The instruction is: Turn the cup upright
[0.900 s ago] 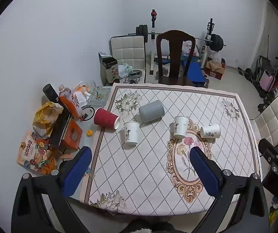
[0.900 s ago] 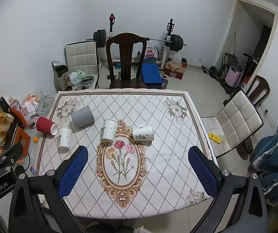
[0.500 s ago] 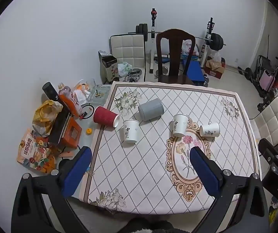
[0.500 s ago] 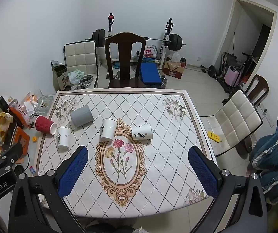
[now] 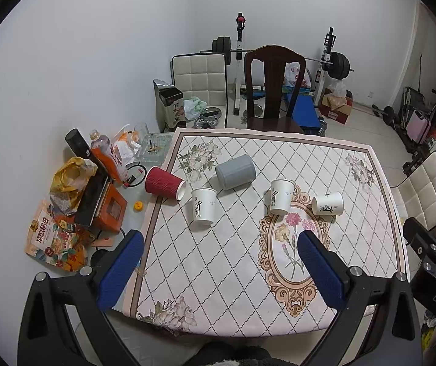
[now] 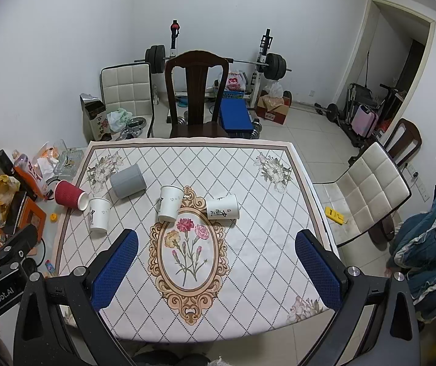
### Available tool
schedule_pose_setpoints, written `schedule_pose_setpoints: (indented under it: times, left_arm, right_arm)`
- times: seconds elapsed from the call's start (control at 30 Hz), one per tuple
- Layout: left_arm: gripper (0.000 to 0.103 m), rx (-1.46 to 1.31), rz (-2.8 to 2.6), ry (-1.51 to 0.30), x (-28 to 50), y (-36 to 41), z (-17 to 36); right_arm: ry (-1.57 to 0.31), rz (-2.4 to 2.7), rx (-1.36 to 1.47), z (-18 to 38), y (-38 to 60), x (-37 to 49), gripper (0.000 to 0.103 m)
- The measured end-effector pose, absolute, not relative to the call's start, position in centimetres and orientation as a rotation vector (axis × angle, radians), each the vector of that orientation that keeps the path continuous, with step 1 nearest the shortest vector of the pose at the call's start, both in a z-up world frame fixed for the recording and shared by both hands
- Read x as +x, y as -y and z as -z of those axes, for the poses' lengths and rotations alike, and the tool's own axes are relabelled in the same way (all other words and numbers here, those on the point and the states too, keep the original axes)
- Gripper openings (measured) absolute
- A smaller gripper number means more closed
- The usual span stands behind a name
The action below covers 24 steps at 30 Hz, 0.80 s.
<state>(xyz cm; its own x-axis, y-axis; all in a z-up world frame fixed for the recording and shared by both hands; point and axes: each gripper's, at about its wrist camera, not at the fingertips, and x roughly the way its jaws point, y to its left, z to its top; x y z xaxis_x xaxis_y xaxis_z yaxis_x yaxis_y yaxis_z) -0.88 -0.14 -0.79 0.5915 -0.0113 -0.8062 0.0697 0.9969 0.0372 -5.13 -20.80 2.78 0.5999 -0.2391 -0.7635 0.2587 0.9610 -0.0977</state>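
white cloth with a diamond grid and a flower oval covers the square table (image 6: 248, 244), and five cups are on it. two tall white paper cups with black writing stand with the mouth up: one near the left edge (image 6: 99, 215) and one at the top of the oval (image 6: 170, 203). three cups lie on their side: a white paper cup with black writing (image 6: 222, 207) just right of the middle one, a grey cylindrical cup (image 6: 127, 181) further back, and a red ribbed paper cup (image 6: 70, 195) at the left edge of the cloth, its mouth towards the near standing cup. between the cups there is free cloth; none of them touch, as far as i can tell. the left gripper (image 5: 218, 253) and the right gripper (image 6: 216, 251) both hang above the near side of the table, well apart from the cups, with blue-padded jaws spread wide and nothing between them. one dark wooden chair (image 6: 196, 91) stands behind the table, two cream padded chairs are at the back left (image 6: 126, 88) and at the right (image 6: 370, 189). snack bags and bottles (image 5: 74, 195) lie in a pile left of the cloth.
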Motion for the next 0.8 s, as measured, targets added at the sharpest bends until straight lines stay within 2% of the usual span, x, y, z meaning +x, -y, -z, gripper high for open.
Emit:
schedule_pose_setpoints:
  times: [0.8]
  left_arm:
    - [0.103,0.070,0.042,-0.935,-0.3,-0.1,0.2]
  right_arm:
    - [-0.882,0.280,0.023,-3.3,19.7,-5.3,0.103]
